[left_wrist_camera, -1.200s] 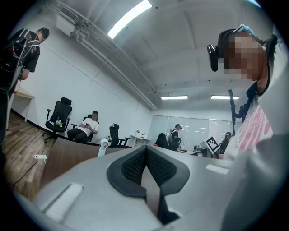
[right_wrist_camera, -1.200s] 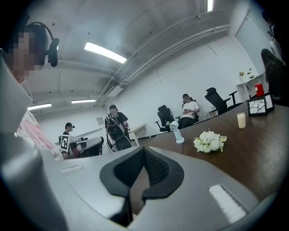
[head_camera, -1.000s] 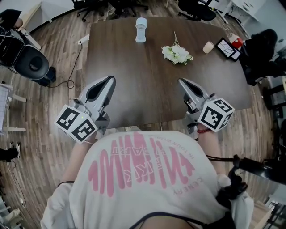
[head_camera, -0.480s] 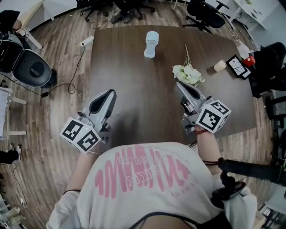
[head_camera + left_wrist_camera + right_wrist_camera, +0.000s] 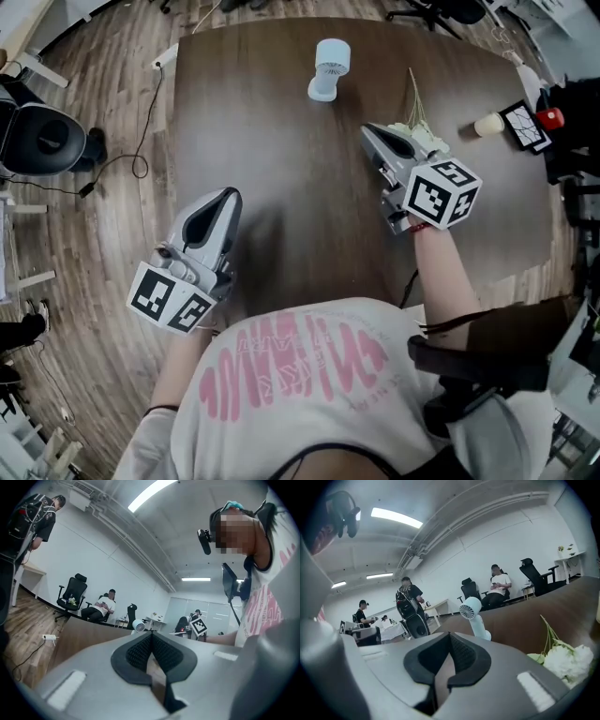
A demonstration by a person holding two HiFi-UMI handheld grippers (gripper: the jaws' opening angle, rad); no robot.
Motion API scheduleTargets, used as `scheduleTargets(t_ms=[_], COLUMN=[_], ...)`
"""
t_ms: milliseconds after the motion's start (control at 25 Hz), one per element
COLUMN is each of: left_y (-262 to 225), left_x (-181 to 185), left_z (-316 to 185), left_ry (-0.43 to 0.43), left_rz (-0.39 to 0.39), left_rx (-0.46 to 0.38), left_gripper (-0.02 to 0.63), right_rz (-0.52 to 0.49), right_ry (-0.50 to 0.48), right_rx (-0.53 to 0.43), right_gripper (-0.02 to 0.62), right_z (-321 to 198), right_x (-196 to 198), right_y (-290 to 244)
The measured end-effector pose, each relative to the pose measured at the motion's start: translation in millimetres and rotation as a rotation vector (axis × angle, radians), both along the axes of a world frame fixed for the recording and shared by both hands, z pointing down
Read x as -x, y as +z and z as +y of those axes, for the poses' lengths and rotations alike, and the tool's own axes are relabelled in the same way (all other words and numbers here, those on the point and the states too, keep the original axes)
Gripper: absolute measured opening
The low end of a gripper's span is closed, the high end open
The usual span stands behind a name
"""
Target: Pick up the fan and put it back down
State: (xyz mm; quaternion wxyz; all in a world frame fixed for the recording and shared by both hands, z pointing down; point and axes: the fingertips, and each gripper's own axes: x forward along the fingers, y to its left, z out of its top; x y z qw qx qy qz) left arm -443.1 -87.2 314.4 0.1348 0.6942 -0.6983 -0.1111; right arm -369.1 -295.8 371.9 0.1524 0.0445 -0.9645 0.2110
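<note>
Since a second ago the right gripper (image 5: 369,134) has pushed out from the near edge over the table (image 5: 272,131), and its tip now lies just beside the white flowers (image 5: 420,141), nearer the fan (image 5: 328,67) but still well apart from it; the left gripper (image 5: 229,194) has moved much less in the head view and hovers at the table's near left corner; the person's body has come closer to the table, so less of its near edge shows. The fan stands upright at the far middle of the table, as it did before, touched by neither tool. In the right gripper view the jaws are pressed together with nothing between them, and the pale blue fan (image 5: 474,614) rises just beyond them; in the left gripper view the jaws are likewise closed and empty, with the fan (image 5: 137,626) small in the distance.

The table is dark brown wood; toward its far right sit a small cream cup (image 5: 487,124) and a framed picture (image 5: 526,127). The floor (image 5: 84,253) is grey-brown planks; a power strip (image 5: 164,59) with a trailing cable lies off the far left corner; office chairs and seated people line the white wall (image 5: 487,550) behind.
</note>
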Motion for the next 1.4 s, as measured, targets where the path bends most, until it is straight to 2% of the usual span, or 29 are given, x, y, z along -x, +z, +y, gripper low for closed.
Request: scheduleTargets(t_ms=[160, 280, 600, 800, 960, 1040, 1160, 1400], left_y=[8.0, 14.0, 27.4, 30.0, 28.2, 27.1, 31.0, 32.5], left_x=[20.2, 28.6, 47.6, 57.5, 58.5, 58.0, 62.1, 67.7], left_z=[0.5, 1.0, 12.3, 17.0, 18.9, 19.2, 23.7, 23.5], left_ry=[-0.023, -0.035, -0.076, -0.089, -0.087, -0.082, -0.086, -0.088], left_rz=[0.007, 0.006, 0.012, 0.026, 0.03, 0.028, 0.041, 0.047], left_rx=[0.004, 0.011, 0.048, 0.046, 0.037, 0.034, 0.041, 0.037], left_gripper=[0.017, 0.017, 0.017, 0.017, 0.017, 0.017, 0.017, 0.017], right_rz=[0.004, 0.026, 0.111, 0.153, 0.191, 0.2, 0.201, 0.215], right_ry=[-0.012, -0.02, -0.013, 0.034, 0.061, 0.072, 0.065, 0.034], right_rx=[0.006, -0.024, -0.039, -0.043, -0.066, -0.081, -0.084, -0.113], right_gripper=[0.006, 0.006, 0.007, 0.08, 0.174, 0.19, 0.284, 0.298], right_z=[-15.8, -26.5, -42.8, -59.1, -66.8, -71.7, -73.2, -79.3], right_x=[34.6, 55.0, 90.0, 98.9, 99.0, 99.6, 109.4, 134.9], right_y=[14.9, 27.1, 51.8, 65.4, 72.5, 74.1, 77.0, 80.3])
